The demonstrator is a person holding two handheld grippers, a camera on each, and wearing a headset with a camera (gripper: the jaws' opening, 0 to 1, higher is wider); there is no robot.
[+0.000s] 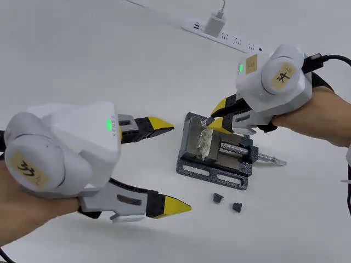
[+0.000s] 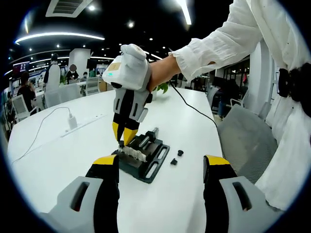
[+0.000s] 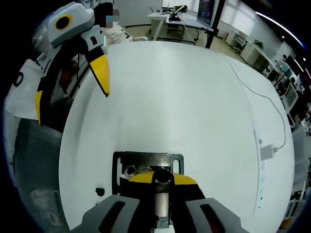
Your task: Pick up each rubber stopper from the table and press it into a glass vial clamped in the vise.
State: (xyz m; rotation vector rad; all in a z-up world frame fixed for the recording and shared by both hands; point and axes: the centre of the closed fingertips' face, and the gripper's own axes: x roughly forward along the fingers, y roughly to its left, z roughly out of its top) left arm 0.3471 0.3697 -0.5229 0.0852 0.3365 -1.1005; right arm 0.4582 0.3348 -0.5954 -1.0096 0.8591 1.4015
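A dark metal vise (image 1: 215, 159) stands mid-table and clamps a row of glass vials (image 1: 204, 143). My right gripper (image 1: 210, 119) hangs over the vise's far end, tips down at the vials, shut on a dark rubber stopper (image 3: 163, 175). In the right gripper view the vise (image 3: 146, 159) and open vial mouths (image 3: 131, 170) lie just beyond my yellow tips (image 3: 163, 180). Two loose black stoppers (image 1: 218, 198) (image 1: 237, 207) lie in front of the vise. My left gripper (image 1: 171, 165) hovers left of the vise, open and holding nothing. The left gripper view shows the vise (image 2: 146, 156), the right gripper (image 2: 123, 136) and the stoppers (image 2: 173, 161).
A white power strip (image 1: 219, 33) with a plugged charger and its cable lies at the far edge of the white table (image 1: 82, 66). A person's white sleeve (image 2: 218, 43) reaches in from the right. Chairs and people stand in the office background.
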